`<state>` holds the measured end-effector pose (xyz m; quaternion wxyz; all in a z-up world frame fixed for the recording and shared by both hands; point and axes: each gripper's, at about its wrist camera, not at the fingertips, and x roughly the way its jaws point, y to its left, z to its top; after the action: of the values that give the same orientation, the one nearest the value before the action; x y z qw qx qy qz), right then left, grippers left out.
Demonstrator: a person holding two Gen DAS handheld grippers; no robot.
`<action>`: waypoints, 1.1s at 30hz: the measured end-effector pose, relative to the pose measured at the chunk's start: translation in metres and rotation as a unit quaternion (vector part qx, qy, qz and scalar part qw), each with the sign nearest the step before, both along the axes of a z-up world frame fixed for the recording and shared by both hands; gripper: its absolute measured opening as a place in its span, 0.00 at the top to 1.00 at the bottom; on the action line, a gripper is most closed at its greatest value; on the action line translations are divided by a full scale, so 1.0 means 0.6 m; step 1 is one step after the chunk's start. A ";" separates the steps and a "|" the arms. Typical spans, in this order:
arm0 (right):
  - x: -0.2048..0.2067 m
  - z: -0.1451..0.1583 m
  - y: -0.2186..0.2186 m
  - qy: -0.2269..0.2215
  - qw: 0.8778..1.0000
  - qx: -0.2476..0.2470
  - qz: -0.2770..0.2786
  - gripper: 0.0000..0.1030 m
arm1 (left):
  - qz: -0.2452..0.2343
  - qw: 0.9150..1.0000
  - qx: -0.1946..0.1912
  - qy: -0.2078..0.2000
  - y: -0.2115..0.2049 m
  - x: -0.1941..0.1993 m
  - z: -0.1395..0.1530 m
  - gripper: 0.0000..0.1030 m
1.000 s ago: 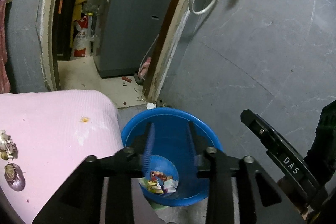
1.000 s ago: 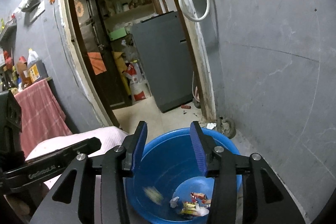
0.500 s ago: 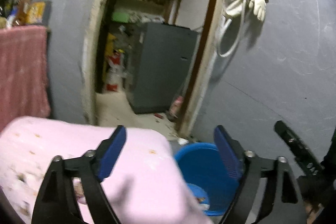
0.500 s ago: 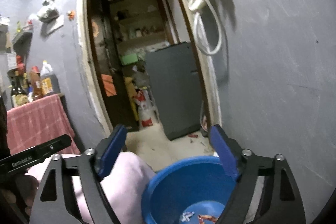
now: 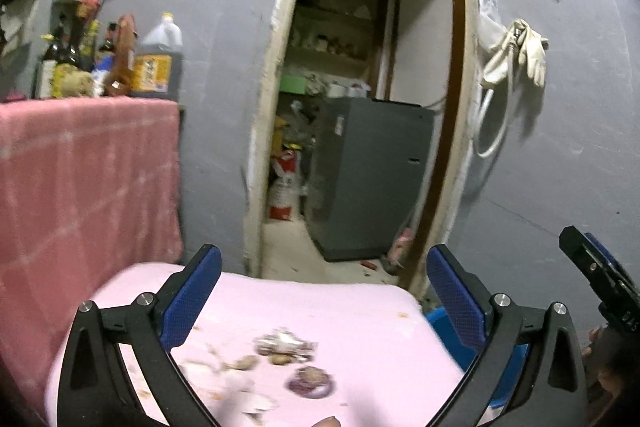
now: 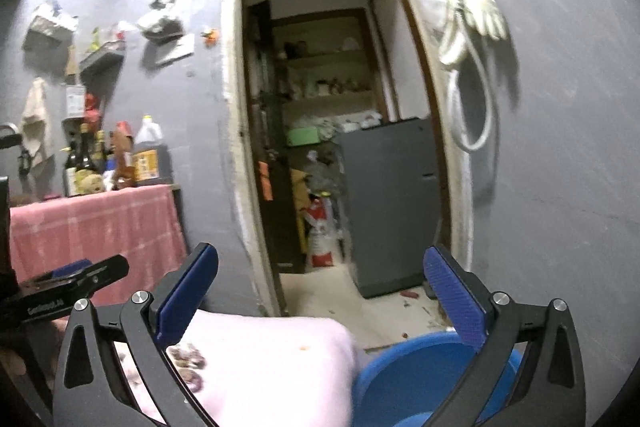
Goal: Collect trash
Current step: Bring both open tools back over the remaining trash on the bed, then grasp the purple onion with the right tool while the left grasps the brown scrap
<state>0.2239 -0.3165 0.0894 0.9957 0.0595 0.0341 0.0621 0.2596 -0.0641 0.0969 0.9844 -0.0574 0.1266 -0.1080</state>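
Hovering — both claws, left claw (image 5: 323, 299) and right claw (image 6: 320, 297), spread | crumpled scraps (image 5: 286, 345) on pink cloth (image 5: 360, 311) | round blue tub (image 6: 416, 367)

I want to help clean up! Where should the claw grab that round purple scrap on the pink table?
Probably from straight above, pinching across the purple scrap at its two outer edges. It lies flat and alone on the pink cloth, so the open left claw can straddle it. Blur hides finer detail.
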 end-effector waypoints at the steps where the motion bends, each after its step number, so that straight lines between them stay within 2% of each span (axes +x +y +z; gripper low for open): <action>1: 0.000 0.002 0.011 -0.004 1.000 -0.002 0.007 0.00 | 0.005 1.000 0.002 -0.003 0.009 -0.003 0.000 0.02; 5: 0.003 0.005 0.047 -0.010 0.999 -0.004 0.032 0.00 | 0.025 0.999 0.015 -0.017 0.047 -0.016 0.000 0.02; 9: 0.014 -0.001 0.087 -0.001 0.998 -0.016 0.063 0.00 | 0.035 0.999 0.023 -0.012 0.082 -0.019 -0.010 0.02; 21: 0.058 -0.058 0.164 0.065 0.989 -0.049 0.121 0.00 | 0.063 0.997 0.040 0.025 0.158 -0.002 -0.073 0.02; 27: 0.095 -0.095 0.183 0.144 0.977 -0.068 0.143 0.00 | 0.060 0.995 0.051 0.065 0.166 0.025 -0.113 0.02; 33: 0.117 -0.131 0.192 0.203 0.964 -0.087 0.148 0.00 | 0.060 0.986 0.062 0.145 0.177 0.068 -0.159 0.02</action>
<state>0.2943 -0.2013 0.0108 0.9490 -0.0219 0.2489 0.1921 0.3006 0.0422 0.0016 0.9619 -0.0186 0.2710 -0.0310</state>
